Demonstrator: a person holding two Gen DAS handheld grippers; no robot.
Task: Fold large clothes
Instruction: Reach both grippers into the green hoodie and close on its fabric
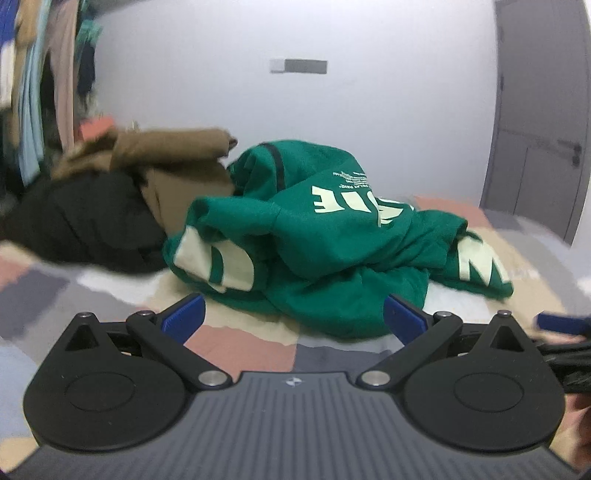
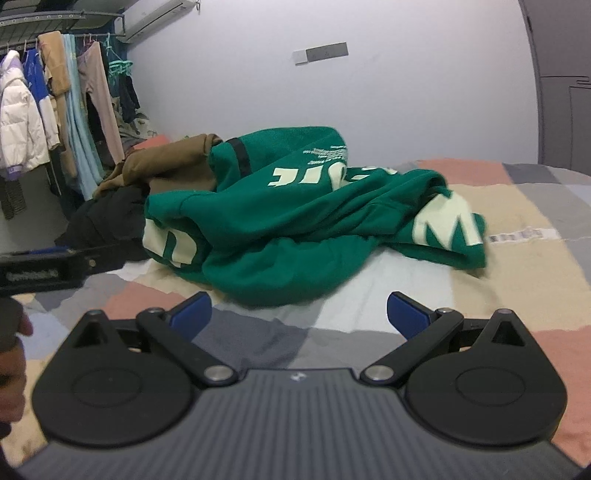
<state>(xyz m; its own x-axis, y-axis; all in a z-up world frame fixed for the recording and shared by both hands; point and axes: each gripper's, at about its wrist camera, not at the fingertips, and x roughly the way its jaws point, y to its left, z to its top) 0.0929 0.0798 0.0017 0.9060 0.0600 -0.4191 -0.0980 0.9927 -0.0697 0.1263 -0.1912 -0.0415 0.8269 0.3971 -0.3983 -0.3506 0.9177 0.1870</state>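
You're in a bedroom at home: a bed w/ patchwork cover (image 2: 517,221) lies under and ahead of your gripper. Far left, clothes rail (image 2: 55,18) w/ hanging jackets (image 2: 18,122), AC unit (image 2: 155,16) above it. Plain wall ahead, grey door (image 1: 539,122) far right.

The green sweatshirt (image 2: 295,229) is thick, matt cloth with a soft, fleecy look, and its big cream letters (image 2: 445,225) are flat and smooth against it. At the bed's far left corner, the brown garment (image 2: 173,166) is a matt woven cloth, and the black garment (image 2: 107,218) beside it looks soft and dull. The bed cover (image 2: 517,206) is matt patchwork cloth, slightly creased. The left tongs (image 1: 293,315) and right tongs (image 2: 299,314) have matt black plastic arms, smooth blue plastic fingertips (image 2: 192,312), shiny metal pivot pins (image 2: 217,372) and a ribbed dark grey body (image 2: 295,424).
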